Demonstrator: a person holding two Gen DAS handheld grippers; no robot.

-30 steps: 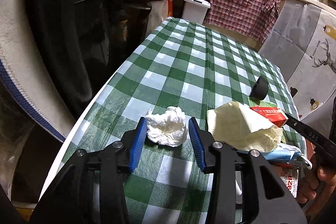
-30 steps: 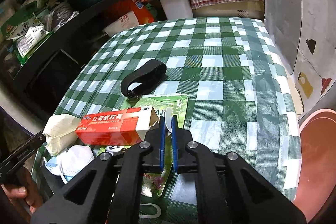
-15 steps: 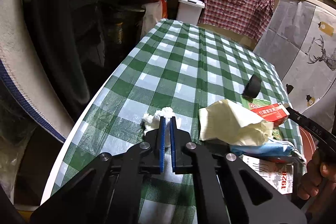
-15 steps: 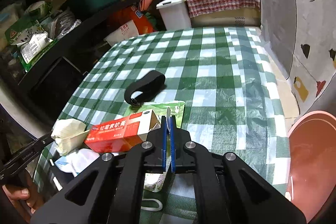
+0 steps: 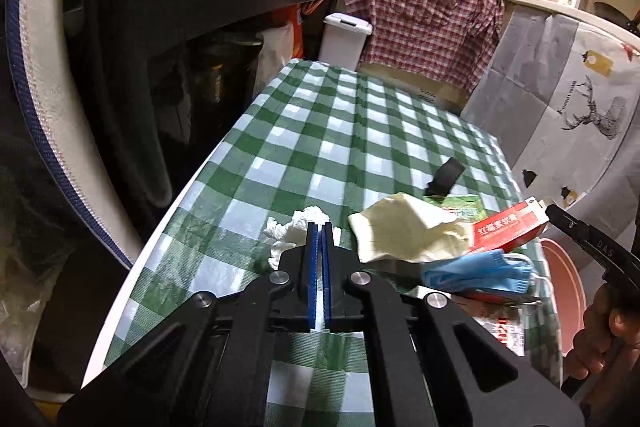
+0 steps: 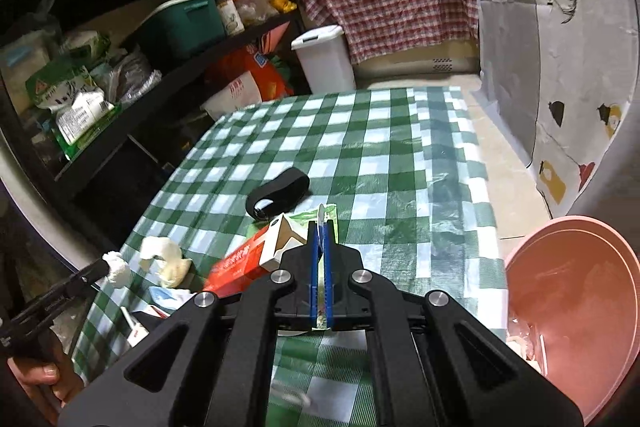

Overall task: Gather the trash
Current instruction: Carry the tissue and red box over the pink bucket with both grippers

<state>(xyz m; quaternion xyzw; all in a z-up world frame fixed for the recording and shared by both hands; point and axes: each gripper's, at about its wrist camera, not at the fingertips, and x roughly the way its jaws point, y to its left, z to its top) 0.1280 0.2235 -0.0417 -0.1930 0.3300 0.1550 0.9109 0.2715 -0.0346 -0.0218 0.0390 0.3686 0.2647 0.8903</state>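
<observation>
My left gripper [image 5: 319, 227] is shut on a crumpled white tissue [image 5: 292, 233], held just above the green checked tablecloth [image 5: 344, 131]. In the right wrist view the same tissue [image 6: 116, 269] shows at the left gripper's tip. My right gripper [image 6: 320, 225] is shut on a green plastic wrapper [image 6: 332, 217], lifted off the table. A red and white carton [image 6: 256, 255] tilts up against its left finger. A cream crumpled paper [image 5: 408, 233], a blue face mask [image 5: 476, 269] and a black strap [image 6: 278, 193] lie on the table.
A pink bin [image 6: 576, 311] stands off the table's right edge, with trash inside. A white lidded bin [image 6: 324, 57] stands past the far end. Cluttered dark shelves [image 6: 132, 39] run along the left. Printed paper [image 5: 504, 331] lies under the mask.
My left gripper closed on the tissue and lifted it. My right gripper rose with the green wrapper, and the red carton tipped up with it.
</observation>
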